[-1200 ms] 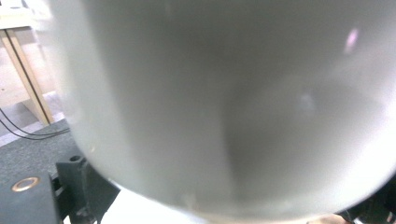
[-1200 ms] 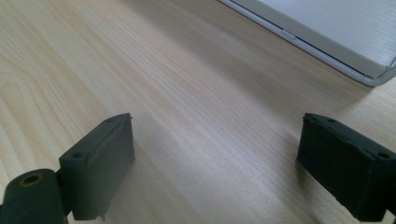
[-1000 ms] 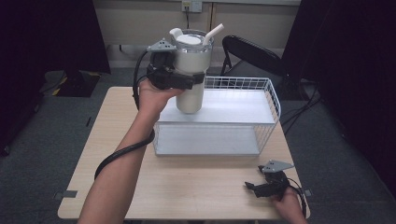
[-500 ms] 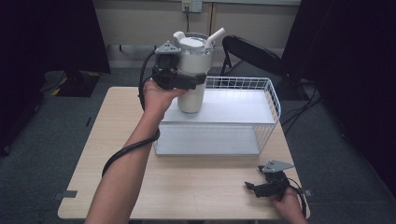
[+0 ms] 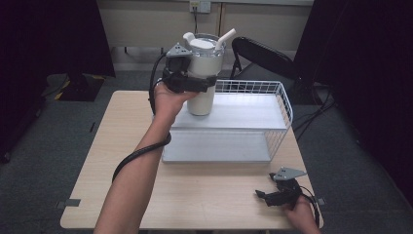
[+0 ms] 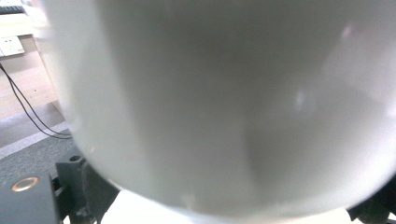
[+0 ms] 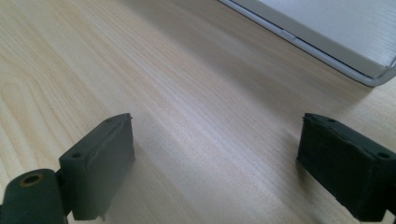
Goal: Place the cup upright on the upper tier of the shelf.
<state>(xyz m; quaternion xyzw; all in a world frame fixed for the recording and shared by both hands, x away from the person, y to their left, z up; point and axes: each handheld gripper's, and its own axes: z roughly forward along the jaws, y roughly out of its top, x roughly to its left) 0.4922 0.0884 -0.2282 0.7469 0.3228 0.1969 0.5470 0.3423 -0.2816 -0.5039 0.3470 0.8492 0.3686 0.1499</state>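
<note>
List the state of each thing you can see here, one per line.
Tumbler: upright, lid and straw on, held above the rack.
Left tongs: shut on the tumbler's body.
Right tongs: open, holding nothing, low over the table.
Wire rack: standing on the table, shelf bare.

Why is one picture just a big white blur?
In the left gripper view the white tumbler sits too close to the lens, so it blurs, with faint glare patches. The high view is sharp but dark at its sides. The right gripper view shows crisp wood grain on the table.
</note>
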